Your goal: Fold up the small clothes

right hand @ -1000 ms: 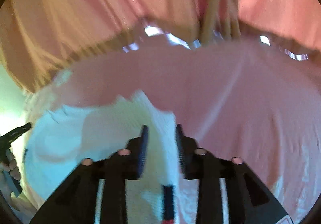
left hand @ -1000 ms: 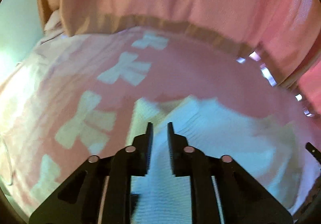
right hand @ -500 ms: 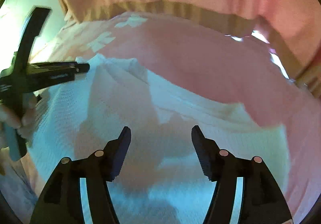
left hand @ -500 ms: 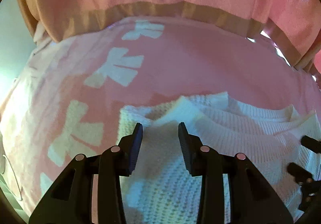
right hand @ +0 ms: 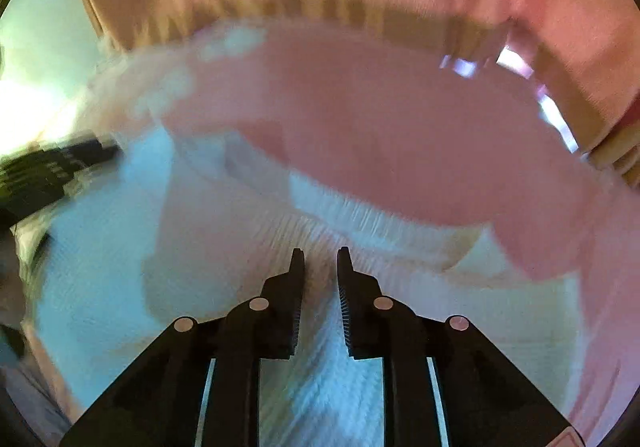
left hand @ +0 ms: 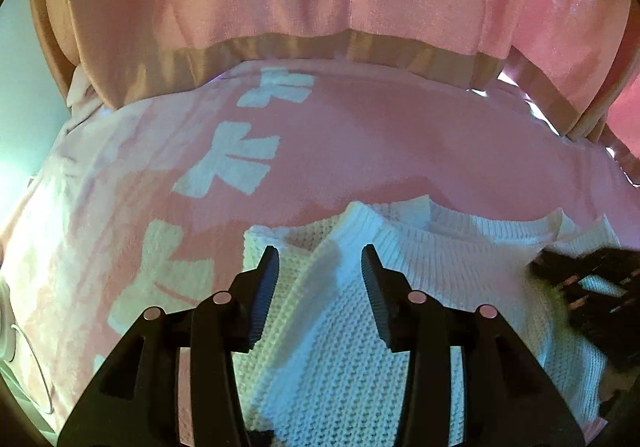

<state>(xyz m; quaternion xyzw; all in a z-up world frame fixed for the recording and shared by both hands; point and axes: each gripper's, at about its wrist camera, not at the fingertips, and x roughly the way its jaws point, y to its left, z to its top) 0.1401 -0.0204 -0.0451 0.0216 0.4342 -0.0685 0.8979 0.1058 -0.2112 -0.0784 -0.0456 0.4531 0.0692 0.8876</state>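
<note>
A small white knit sweater lies on a pink blanket with white bow shapes. My left gripper is open, its jaws standing over the sweater's folded left edge near the ribbed neckline. In the blurred right wrist view the same sweater fills the lower half. My right gripper has its jaws narrowed close together over the knit; the blur hides whether fabric is pinched between them. The right gripper also shows at the right edge of the left wrist view, and the left gripper at the left edge of the right wrist view.
The person's pink top with a tan ribbed hem hangs close behind the blanket. A pale wall shows at the far left. The blanket extends to the right of the sweater.
My left gripper opened and let go of the sweater, which now lies flat. My right gripper opened wide half a second ago and has since narrowed over the sweater.
</note>
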